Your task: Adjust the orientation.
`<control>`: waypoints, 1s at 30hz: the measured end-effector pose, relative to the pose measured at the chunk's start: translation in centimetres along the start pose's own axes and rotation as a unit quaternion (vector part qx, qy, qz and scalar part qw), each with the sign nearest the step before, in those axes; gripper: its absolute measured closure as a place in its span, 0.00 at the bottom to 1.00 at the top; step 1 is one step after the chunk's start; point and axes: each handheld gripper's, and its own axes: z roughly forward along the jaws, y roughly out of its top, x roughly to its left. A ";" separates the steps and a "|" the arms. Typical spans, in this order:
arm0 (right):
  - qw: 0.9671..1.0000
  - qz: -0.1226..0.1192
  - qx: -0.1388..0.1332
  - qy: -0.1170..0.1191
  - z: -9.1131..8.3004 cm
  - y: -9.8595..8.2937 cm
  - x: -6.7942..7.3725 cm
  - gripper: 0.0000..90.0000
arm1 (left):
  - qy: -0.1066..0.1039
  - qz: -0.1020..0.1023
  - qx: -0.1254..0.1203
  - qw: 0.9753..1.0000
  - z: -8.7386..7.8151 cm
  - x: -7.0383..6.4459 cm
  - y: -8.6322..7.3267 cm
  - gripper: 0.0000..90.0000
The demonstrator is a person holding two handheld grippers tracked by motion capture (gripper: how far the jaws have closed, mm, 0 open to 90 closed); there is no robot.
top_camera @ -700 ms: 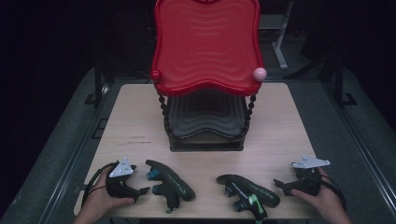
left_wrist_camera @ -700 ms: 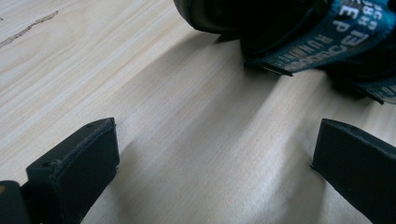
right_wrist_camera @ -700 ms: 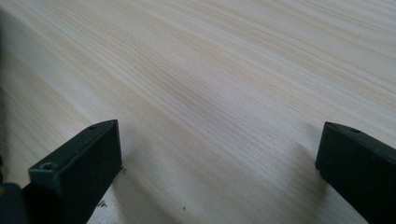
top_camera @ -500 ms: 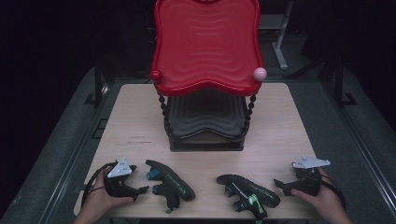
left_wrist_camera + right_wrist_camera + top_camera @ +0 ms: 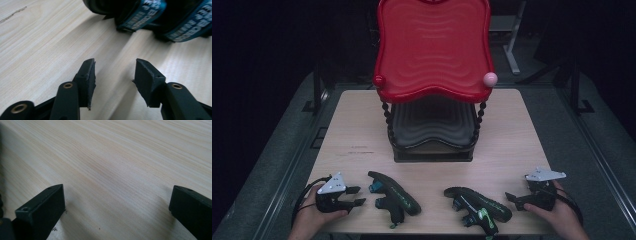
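Black sandals (image 5: 394, 197) between parted left hand-held gripper (image 5: 354, 196) and right hand-held gripper (image 5: 512, 198).

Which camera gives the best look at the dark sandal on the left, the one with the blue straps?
The high view: it shows the whole left sandal lying on the table beside the open left gripper. The left gripper view catches just its blue lettered straps, blurred and cut off at the top edge. The right gripper view faces bare wood.
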 end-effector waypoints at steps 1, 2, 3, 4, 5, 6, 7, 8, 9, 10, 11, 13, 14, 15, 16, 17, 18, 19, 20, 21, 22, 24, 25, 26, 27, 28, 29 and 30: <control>1.000 0.000 0.000 0.000 0.0 0.0 0.0 0.00 | -0.004 -0.004 -0.008 1.000 -0.3 -0.3 0.0 0.55; 1.000 0.000 0.001 0.000 0.0 0.0 0.0 0.00 | -0.004 -0.003 -0.008 1.000 -0.4 -0.5 0.0 0.54; 1.000 0.000 0.001 0.000 0.0 0.0 0.0 0.00 | -0.002 -0.003 -0.008 1.000 -0.5 -0.8 0.1 0.54; 1.000 0.000 0.001 0.000 0.0 0.0 0.0 0.00 | -0.002 -0.001 -0.010 1.000 -0.6 -1.1 0.2 0.54; 1.000 0.000 0.001 0.000 0.0 0.0 0.0 0.00 | -0.005 0.001 -0.013 1.000 -0.7 -1.4 0.3 0.54; 1.000 0.000 0.001 0.000 0.0 0.0 0.0 0.00 | -0.007 0.002 -0.015 1.000 -0.7 -1.6 0.3 0.54; 1.000 0.000 0.000 0.000 0.0 0.0 0.0 0.00 | -0.009 0.005 -0.015 1.000 -0.8 -1.9 0.4 0.54; 1.000 0.000 0.001 0.000 0.0 0.0 0.0 0.00 | -0.011 0.008 -0.014 1.000 -0.8 -2.2 0.5 0.54; 1.000 0.000 0.001 0.000 0.0 0.0 0.0 0.00 | -0.013 0.008 -0.017 1.000 -0.9 -2.4 0.5 0.54; 1.000 0.000 0.001 0.000 0.0 0.0 0.0 0.00 | -0.015 0.009 -0.018 1.000 -1.0 -2.6 0.5 0.54; 1.000 0.001 0.001 0.000 0.0 0.0 0.0 0.00 | -0.016 0.010 -0.018 1.000 -1.0 -2.8 0.5 0.54; 1.000 0.000 0.001 0.000 0.0 0.0 0.0 0.00 | -0.015 0.014 -0.020 1.000 -1.1 -3.2 0.5 0.54; 1.000 0.000 0.001 0.000 0.0 0.0 0.0 0.00 | -0.018 0.016 -0.020 1.000 -1.1 -3.4 0.5 0.54; 1.000 -0.001 0.001 0.000 0.0 0.0 0.0 0.00 | -0.020 0.017 -0.022 0.999 -1.1 -3.5 0.6 0.54; 1.000 0.000 0.001 0.000 0.0 0.0 0.0 0.00 | -0.023 0.019 -0.023 0.999 -1.0 -3.7 0.8 0.54; 1.000 0.000 0.001 0.000 0.0 0.0 0.0 0.00 | -0.023 0.019 -0.023 0.999 -1.0 -3.7 0.8 0.54; 1.000 0.000 0.001 0.000 0.0 0.0 0.0 0.00 | -0.026 0.022 -0.025 0.999 -1.0 -3.8 0.9 0.54; 1.000 0.000 0.001 0.000 0.0 0.0 0.0 0.00 | -0.032 0.027 -0.029 0.999 -0.8 -4.1 1.3 0.55; 1.000 -0.001 0.001 0.000 0.0 0.0 0.0 0.00 | -0.035 0.030 -0.029 0.999 -0.6 -4.2 1.4 0.55; 1.000 0.000 0.001 0.000 0.0 0.0 0.0 0.00 | -0.038 0.032 -0.029 0.998 -0.5 -4.4 1.5 0.55; 1.000 0.000 0.001 0.000 0.0 0.0 0.0 0.00 | -0.038 0.032 -0.029 0.998 -0.5 -4.4 1.5 0.55; 1.000 -0.001 0.001 0.000 0.0 0.0 0.0 0.00 | -0.041 0.041 -0.027 0.998 -0.1 -4.7 1.8 0.56; 1.000 -0.001 0.001 0.001 0.0 0.0 0.0 0.00 | -0.043 0.041 -0.028 0.998 0.0 -4.7 1.9 0.56; 1.000 -0.001 0.000 0.001 0.0 0.0 0.0 0.00 | -0.045 0.043 -0.028 0.998 0.1 -4.8 2.0 0.57; 1.000 -0.001 0.001 0.001 0.0 0.0 0.0 0.00 | -0.045 0.048 -0.029 0.997 0.3 -4.8 2.2 0.58; 1.000 -0.001 0.001 0.001 0.0 0.0 0.0 0.00 | -0.045 0.048 -0.029 0.997 0.3 -4.8 2.2 0.58; 1.000 -0.001 0.001 0.001 0.0 0.0 0.0 0.00 | -0.045 0.052 -0.031 0.997 0.5 -5.0 2.4 0.59; 1.000 -0.001 0.001 0.001 0.0 0.0 0.0 0.00 | -0.047 0.053 -0.032 0.997 0.6 -5.0 2.5 0.60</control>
